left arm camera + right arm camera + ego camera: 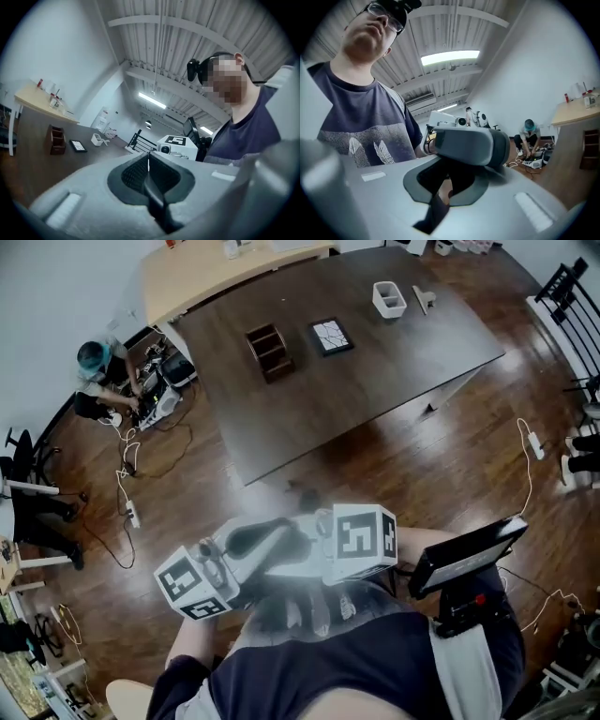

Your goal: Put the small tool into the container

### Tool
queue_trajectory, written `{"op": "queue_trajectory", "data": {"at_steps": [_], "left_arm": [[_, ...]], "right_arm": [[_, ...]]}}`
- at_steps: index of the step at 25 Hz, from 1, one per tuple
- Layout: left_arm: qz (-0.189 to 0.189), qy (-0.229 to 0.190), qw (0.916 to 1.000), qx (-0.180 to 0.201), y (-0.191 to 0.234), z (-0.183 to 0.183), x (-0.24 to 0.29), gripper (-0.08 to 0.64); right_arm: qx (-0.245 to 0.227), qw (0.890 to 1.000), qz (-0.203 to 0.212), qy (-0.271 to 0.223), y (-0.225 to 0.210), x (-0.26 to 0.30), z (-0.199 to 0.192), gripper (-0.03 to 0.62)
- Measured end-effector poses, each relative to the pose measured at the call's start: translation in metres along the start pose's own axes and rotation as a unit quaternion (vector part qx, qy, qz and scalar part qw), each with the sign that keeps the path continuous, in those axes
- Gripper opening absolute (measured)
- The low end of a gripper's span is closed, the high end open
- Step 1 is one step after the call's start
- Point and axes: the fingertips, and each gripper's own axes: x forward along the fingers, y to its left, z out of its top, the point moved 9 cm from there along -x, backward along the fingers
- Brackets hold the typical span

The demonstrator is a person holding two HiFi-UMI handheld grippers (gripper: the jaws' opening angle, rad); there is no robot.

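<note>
Nearest the camera, the person holds both tools close against a dark blue shirt (375, 652). The left gripper (149, 164) has its jaws clenched with nothing between them. The right gripper (448, 182) faces it with its jaws also pressed together and empty, and the grey body of the left one fills much of the right gripper view. At the person's right side a black flat panel (466, 554) sits on a dark mount.

Below and beyond lies a glossy dark wooden floor (309, 451) with thin white cables (527, 460) trailing across it.

Farther out stands a large dark brown rectangular worktop (375, 371). On it a brown wooden compartment rack (268, 352) sits beside a black square frame with a pale cracked pattern (331, 336). Toward the far corner is the white open box-shaped container (388, 299). The small grey tool (424, 299) lies on the worktop just to the right of it, outside it, well apart from both grippers.

Past the worktop a pale wooden desk (220, 273) runs along a white wall. At the left a crouching person in a teal cap (98, 371) bends over equipment on the floor, with black chairs (33, 488) nearby. A black railing (567, 301) stands at the far right.
</note>
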Motion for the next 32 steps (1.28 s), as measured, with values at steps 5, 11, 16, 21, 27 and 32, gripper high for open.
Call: {"op": "queue_trajectory", "data": {"at_steps": [5, 11, 16, 21, 27, 32], "left_arm": [[-0.043, 0.043, 0.9981, -0.003, 0.042, 0.005, 0.049, -0.006], [-0.067, 0.064, 0.9955, -0.022, 0.11, 0.03, 0.115, -0.008], [-0.133, 0.062, 0.9892, -0.006, 0.153, 0.054, 0.155, -0.006], [-0.18, 0.02, 0.9831, 0.028, 0.168, 0.089, 0.198, -0.006], [-0.246, 0.072, 0.9665, -0.012, 0.157, 0.085, 0.246, -0.006], [-0.238, 0.108, 0.9648, -0.025, 0.143, 0.066, 0.302, 0.029]], "right_arm": [[0.037, 0.997, -0.07, 0.0, -0.037, -0.037, -0.008, 0.002], [0.087, 0.987, -0.136, 0.015, -0.106, -0.089, 0.005, 0.002], [0.137, 0.974, -0.177, -0.023, -0.147, -0.121, 0.016, 0.002], [0.176, 0.954, -0.21, -0.124, -0.164, -0.171, 0.032, 0.002], [0.217, 0.956, -0.122, -0.152, -0.164, -0.198, 0.029, 0.002], [0.245, 0.955, -0.036, -0.165, -0.158, -0.244, 0.01, 0.002]]}}
